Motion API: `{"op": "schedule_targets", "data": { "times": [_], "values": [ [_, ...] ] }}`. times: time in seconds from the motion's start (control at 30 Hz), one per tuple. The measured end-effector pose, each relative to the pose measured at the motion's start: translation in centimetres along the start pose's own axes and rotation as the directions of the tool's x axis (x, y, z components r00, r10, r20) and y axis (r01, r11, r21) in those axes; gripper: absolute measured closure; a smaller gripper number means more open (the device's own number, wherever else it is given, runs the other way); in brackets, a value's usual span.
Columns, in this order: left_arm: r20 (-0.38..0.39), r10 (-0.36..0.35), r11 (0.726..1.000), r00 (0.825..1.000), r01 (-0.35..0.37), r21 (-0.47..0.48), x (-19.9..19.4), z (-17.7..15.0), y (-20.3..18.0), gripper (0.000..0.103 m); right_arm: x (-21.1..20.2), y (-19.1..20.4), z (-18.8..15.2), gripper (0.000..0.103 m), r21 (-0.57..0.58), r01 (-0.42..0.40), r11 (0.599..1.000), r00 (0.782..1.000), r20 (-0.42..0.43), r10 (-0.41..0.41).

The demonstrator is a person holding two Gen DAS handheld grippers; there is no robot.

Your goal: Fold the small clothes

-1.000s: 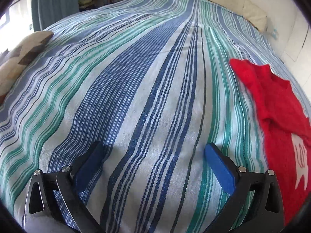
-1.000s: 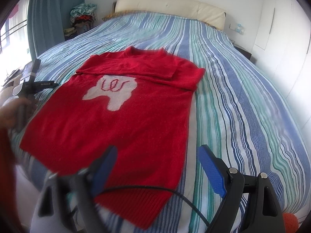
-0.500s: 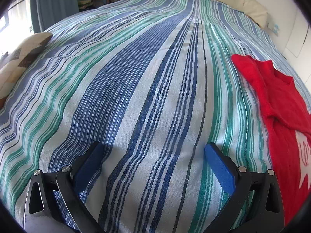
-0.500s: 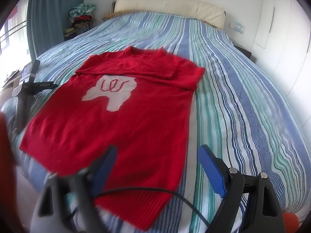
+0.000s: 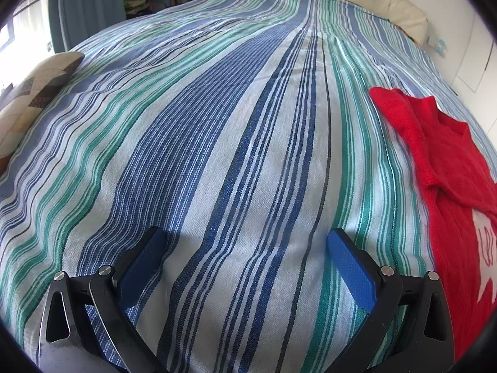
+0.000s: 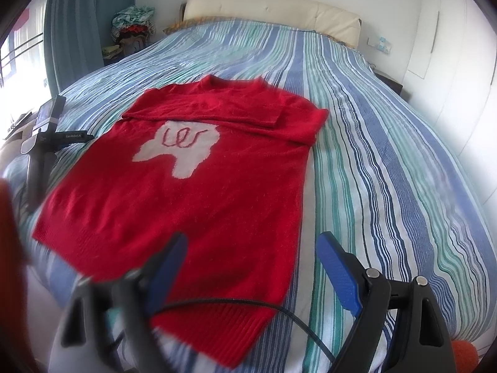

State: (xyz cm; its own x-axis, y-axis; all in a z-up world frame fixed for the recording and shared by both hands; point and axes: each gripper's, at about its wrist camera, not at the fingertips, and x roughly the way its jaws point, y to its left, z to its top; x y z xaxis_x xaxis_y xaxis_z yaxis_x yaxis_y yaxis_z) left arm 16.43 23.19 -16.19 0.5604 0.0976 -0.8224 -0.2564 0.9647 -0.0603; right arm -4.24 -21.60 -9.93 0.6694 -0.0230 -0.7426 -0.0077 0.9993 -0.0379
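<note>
A red knitted sweater point(image 6: 202, 211) lies flat on the striped bedspread point(image 6: 372, 155), with its sleeves folded across the chest above a white patch point(image 6: 183, 149) that bears a red squiggle. My right gripper point(image 6: 251, 237) hovers open over the sweater's lower right part, with nothing between its blue pads. In the left wrist view, my left gripper point(image 5: 245, 236) stands open over bare bedspread point(image 5: 217, 124), and the sweater point(image 5: 450, 186) lies off to its right. The black body of that left gripper point(image 6: 37, 152) shows just past the sweater's left edge.
A cream headboard point(image 6: 273, 9) closes the far end of the bed. A pile of clothes point(image 6: 133, 21) and a blue curtain point(image 6: 80, 31) stand at the back left. A patterned pillow point(image 5: 31, 93) lies at the left edge. A black cable point(image 6: 248, 303) crosses the hem.
Both grippers stay open and almost still. In the right wrist view, the hand at the left edge has slipped out of sight. The sweater has not moved.
</note>
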Motion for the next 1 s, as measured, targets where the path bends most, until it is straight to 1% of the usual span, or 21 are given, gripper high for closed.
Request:
{"op": "schedule_targets", "data": {
  "times": [0.23, 0.63, 1.0],
  "values": [
    [0.0, 0.0, 1.0, 1.0, 0.0, 0.0, 0.04, 0.03, 0.04, 0.0, -0.21, -0.68, -0.08, 0.018, 0.039, -0.002, 0.999, 1.0, 0.001, 0.002],
    [0.0, 0.0, 1.0, 1.0, 0.0, 0.0, 0.02, 0.02, 0.0, 0.0, -0.23, -0.37, -0.13, 0.018, 0.018, -0.001, 1.0, 1.0, -0.005, 0.001],
    [0.0, 0.0, 1.0, 1.0, 0.0, 0.0, 0.03, 0.03, 0.01, 0.0, 0.09, -0.39, -0.05, 0.018, 0.024, -0.001, 1.0, 1.0, -0.007, 0.001]
  ]
}}
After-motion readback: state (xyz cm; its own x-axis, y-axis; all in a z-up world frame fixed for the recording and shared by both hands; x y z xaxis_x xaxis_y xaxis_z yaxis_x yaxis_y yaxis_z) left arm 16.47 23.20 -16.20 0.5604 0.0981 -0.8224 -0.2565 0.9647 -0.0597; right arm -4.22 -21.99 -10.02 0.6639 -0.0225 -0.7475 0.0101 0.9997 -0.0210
